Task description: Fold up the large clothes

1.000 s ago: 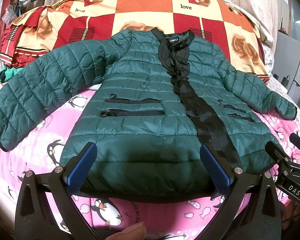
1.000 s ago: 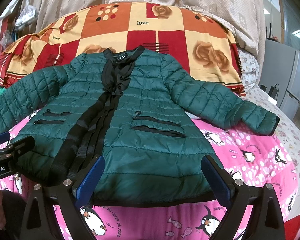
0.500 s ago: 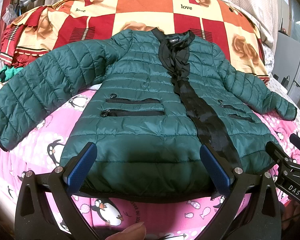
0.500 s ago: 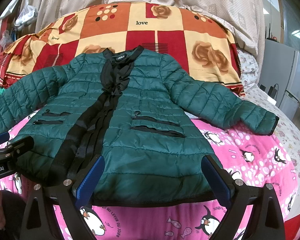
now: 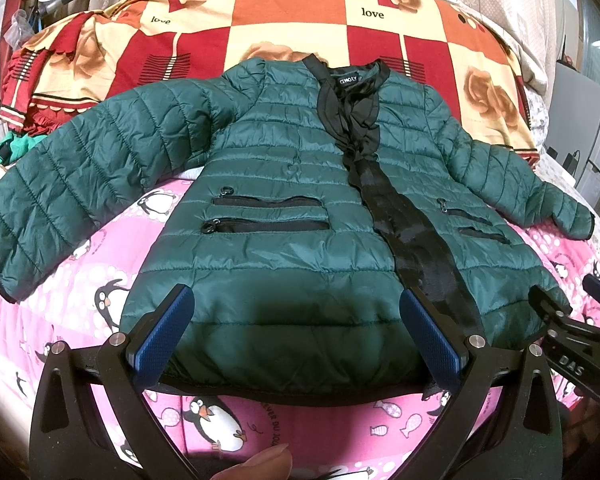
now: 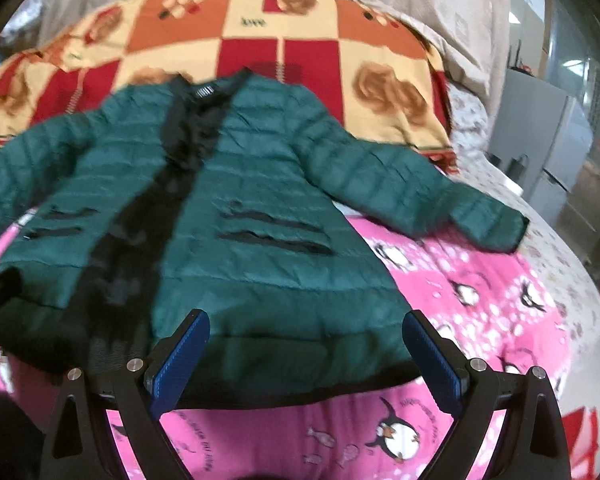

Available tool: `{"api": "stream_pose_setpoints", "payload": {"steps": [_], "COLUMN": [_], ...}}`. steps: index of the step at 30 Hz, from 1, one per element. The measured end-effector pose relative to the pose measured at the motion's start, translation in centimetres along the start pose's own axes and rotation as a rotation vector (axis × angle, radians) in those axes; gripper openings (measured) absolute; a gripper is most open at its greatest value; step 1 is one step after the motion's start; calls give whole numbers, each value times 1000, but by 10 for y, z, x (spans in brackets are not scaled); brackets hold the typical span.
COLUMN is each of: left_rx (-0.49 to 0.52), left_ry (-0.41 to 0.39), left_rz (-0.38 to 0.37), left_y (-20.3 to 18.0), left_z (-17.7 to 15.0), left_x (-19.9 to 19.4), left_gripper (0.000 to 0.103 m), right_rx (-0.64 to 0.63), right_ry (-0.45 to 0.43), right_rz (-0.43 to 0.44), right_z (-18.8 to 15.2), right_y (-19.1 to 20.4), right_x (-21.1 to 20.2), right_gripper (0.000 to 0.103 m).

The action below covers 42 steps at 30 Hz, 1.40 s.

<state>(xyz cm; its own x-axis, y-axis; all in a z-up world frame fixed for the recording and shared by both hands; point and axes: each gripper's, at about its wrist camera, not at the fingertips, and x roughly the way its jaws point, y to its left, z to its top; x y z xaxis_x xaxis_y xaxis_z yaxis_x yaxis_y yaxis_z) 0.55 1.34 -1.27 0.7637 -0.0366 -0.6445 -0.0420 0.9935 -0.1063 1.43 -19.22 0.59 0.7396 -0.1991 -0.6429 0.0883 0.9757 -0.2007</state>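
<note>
A dark green quilted jacket (image 5: 284, 200) with a black front placket lies flat, front up, on a pink penguin bedspread (image 5: 80, 296), sleeves spread to both sides. It also shows in the right wrist view (image 6: 268, 216), blurred. My left gripper (image 5: 296, 332) is open and empty, its blue pads just above the jacket's hem. My right gripper (image 6: 306, 352) is open and empty over the hem's right half. The right gripper's tip also shows at the right edge of the left wrist view (image 5: 568, 328).
A red, orange and cream checked quilt (image 5: 292, 20) lies beyond the collar. A beige cover (image 6: 420, 4) is behind it. A grey cabinet (image 6: 548, 148) stands off the bed's right side. Clutter sits at the far left (image 5: 4, 152).
The right wrist view has shifted and blurred: the right gripper has moved right and a little forward over the hem. The left gripper and the jacket have stayed in place.
</note>
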Motion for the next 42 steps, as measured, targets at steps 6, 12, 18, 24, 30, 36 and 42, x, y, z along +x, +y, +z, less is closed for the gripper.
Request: {"api": "stream_pose_setpoints", "payload": {"steps": [6, 12, 18, 24, 30, 36, 42], "left_rx": [1, 0, 0, -1, 0, 0, 0], "left_ry": [0, 0, -1, 0, 0, 0, 0], "left_rz": [0, 0, 1, 0, 1, 2, 1], "left_y": [0, 0, -1, -1, -1, -1, -1], "left_z": [0, 0, 0, 0, 0, 0, 0], "left_x": [0, 0, 0, 0, 0, 0, 0], "left_gripper": [103, 103, 103, 103, 103, 103, 103], "right_rx": [-9, -33, -43, -26, 32, 76, 91], "right_ry": [45, 64, 95, 154, 227, 225, 209], "right_rz": [-84, -104, -103, -55, 45, 102, 127], "right_z": [-1, -1, 0, -2, -3, -5, -5], "right_y": [-1, 5, 7, 5, -5, -10, -12], "right_x": [9, 11, 16, 26, 39, 39, 36], "right_gripper": [96, 96, 96, 96, 96, 96, 96]}}
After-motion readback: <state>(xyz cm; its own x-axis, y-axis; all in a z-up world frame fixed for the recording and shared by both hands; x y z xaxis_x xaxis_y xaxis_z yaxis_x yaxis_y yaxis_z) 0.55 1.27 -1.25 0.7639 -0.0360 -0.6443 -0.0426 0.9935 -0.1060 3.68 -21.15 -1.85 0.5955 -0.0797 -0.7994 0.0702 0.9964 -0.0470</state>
